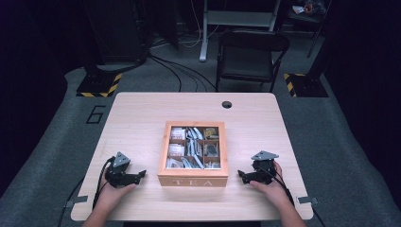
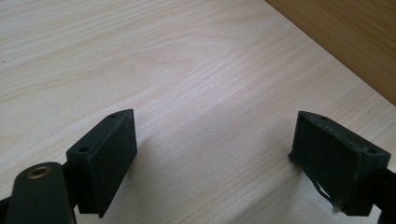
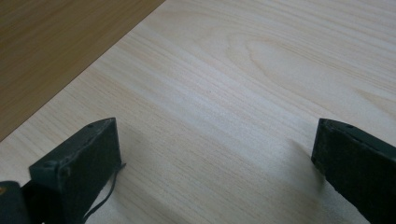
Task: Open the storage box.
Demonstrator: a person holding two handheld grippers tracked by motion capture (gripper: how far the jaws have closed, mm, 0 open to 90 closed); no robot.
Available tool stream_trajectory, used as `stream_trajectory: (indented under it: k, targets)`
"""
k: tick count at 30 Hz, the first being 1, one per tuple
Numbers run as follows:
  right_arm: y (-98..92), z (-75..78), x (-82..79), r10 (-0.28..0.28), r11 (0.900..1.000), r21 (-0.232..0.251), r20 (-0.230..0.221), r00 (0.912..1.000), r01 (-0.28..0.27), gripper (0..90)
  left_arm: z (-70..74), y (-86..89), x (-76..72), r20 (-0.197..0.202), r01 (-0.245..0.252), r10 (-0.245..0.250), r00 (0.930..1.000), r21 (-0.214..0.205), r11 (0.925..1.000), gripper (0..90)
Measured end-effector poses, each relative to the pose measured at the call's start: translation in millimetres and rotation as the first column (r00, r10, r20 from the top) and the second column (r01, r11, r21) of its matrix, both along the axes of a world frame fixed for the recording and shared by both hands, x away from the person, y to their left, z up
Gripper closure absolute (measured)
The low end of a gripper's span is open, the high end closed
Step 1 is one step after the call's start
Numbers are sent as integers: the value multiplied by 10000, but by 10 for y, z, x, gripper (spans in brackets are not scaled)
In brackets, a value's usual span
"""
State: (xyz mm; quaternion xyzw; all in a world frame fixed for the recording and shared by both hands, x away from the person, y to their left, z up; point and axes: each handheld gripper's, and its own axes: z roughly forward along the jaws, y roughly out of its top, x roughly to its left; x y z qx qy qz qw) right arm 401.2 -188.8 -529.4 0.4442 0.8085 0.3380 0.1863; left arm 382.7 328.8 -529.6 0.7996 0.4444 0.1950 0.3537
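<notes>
1. In the high view a wooden tea box (image 1: 193, 180) sat at the middle of the table (image 1: 142, 113), lettered "TEA" on the wall facing the bottom of the frame. Its compartments held packets under what looked like a clear lid, though that could not be told for certain.

2. The left gripper (image 1: 140, 175) rested low in the lower left of that view, pointing right toward the box's left wall. Its jaws stood released, with nothing between them; in the left gripper view only bare table lay between the two black jaws, and the box's wooden wall crossed the upper right corner.

3. The right gripper (image 1: 241, 176) mirrored it in the lower right of the high view, pointing left toward the box's right wall. Its jaws also stood spread and empty; in the right gripper view the box wall filled the upper left corner.

4. The box lay between the two grippers, each near one side wall but apart from it, neither clearly nearer.

5. The box's slightly longer axis ran from the bottom toward the top of the high view, so each gripper faced a long side; any coming move would likely be inward from both sides.
</notes>
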Motion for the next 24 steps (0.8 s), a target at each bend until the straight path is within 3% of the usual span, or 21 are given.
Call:
stream_trajectory:
  k: [6,7,17,18,24]
  targets:
    - [0,2,-9,4,10000,6,18,10000,-4,16,2,-15,3,75,240,-239,9997,-59,9997,158]
    - [1,2,-9,-12,10000,0,44,10000,12,16,3,-16,4,120,260,-260,9996,-50,9996,197]
    - [1,0,-14,-42,10000,-13,81,10000,42,20,3,-19,6,110,210,-209,9997,-94,9997,204]
    - [1,0,-14,-40,10000,-14,84,10000,40,20,5,-21,1,97,73,-71,9999,-257,9996,208]
    - [1,0,-13,-35,10000,-23,91,10000,36,20,1,-13,-2,215,49,-43,9998,-294,9996,262]
